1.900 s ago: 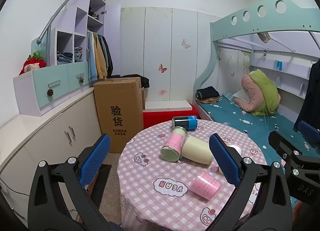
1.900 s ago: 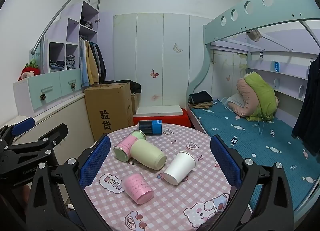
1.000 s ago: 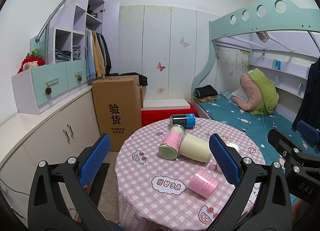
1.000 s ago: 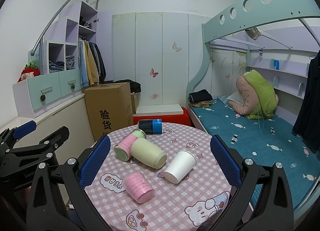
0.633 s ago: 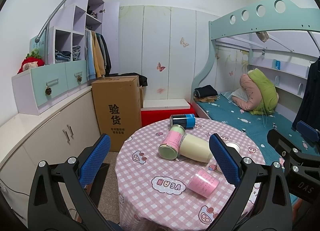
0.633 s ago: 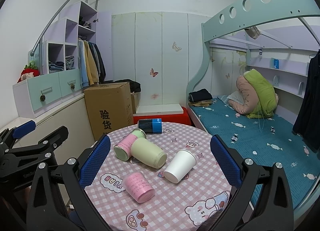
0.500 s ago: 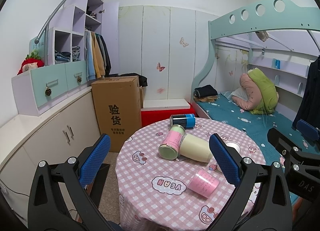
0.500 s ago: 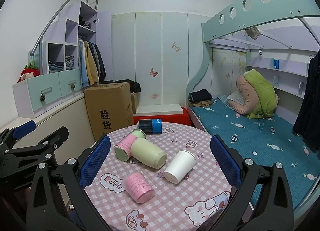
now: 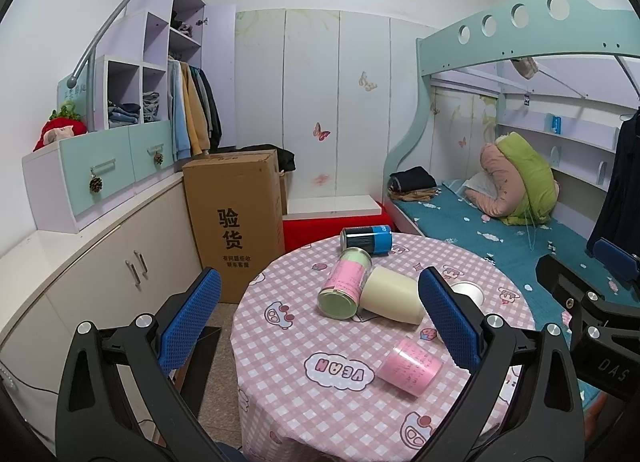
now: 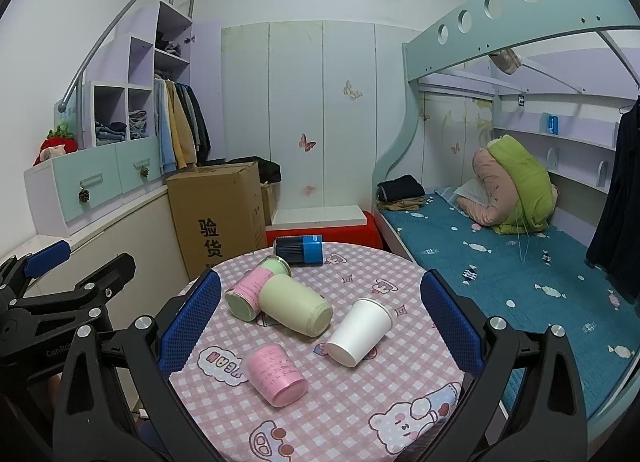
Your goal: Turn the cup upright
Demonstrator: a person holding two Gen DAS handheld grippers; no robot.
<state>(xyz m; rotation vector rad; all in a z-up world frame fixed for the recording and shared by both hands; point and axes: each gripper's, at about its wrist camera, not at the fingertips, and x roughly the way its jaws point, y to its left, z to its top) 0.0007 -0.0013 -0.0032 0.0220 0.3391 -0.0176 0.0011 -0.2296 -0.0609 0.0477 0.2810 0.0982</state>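
On the round table (image 10: 360,414), five cups lie tipped mid-cloth, both grippers (image 9: 320,322) (image 10: 320,322) spread apart above its near edge, white cup (image 9: 466,289) half hidden.

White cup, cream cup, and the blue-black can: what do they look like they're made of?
White cup: probably paper, matte white, thin rolled rim at its mouth. Cream cup: looks like plastic or coated metal, smooth satin wall, thick body; can't settle which. Blue-black can: likely metal, given the silvery rim at its end and printed wrap. All three lie on their sides on the table.
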